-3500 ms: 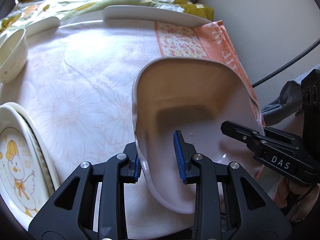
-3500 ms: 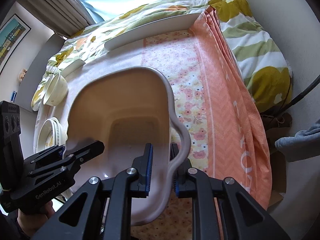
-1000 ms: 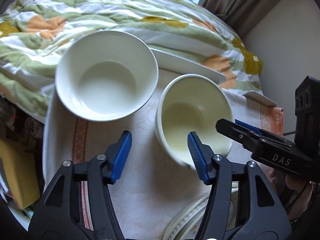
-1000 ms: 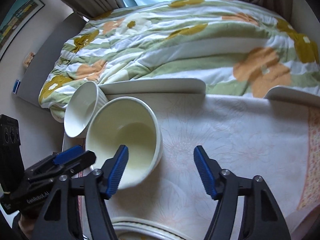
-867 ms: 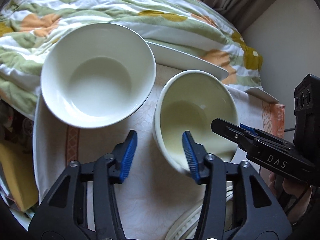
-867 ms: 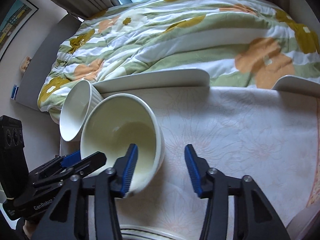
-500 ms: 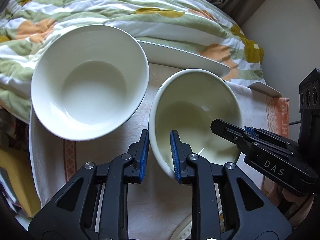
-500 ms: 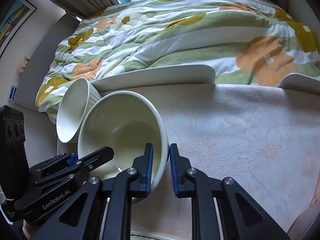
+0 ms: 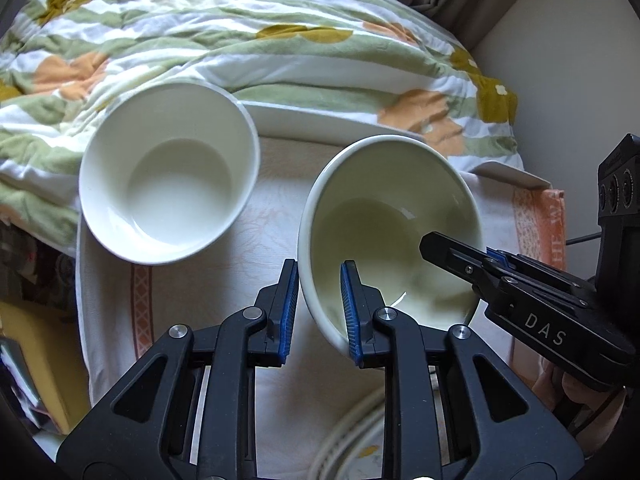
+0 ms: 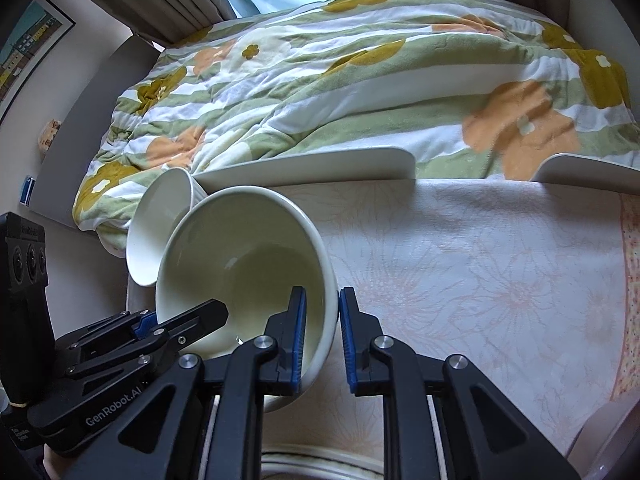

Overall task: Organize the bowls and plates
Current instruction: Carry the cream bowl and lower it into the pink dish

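Observation:
A cream bowl (image 9: 384, 216) sits tilted over the tablecloth, held from two sides. My left gripper (image 9: 318, 312) is shut on its near left rim. My right gripper (image 10: 322, 332) is shut on its right rim; the same bowl (image 10: 240, 248) shows in the right wrist view. A second white bowl (image 9: 168, 168) stands to its left, near the table's corner, and also shows in the right wrist view (image 10: 156, 224). The two bowls look close together, perhaps touching.
A long white dish (image 10: 320, 166) lies along the table's far edge, another white dish (image 10: 588, 174) at the far right. A plate stack's rim (image 9: 360, 436) shows near me. A flowered quilt (image 10: 340, 76) lies beyond the table. An orange cloth (image 9: 540, 220) covers the right end.
Both grippers let go of the square tub and moved to the cream bowl. Over the last second both closed onto its rim and the bowl tipped and rose slightly.

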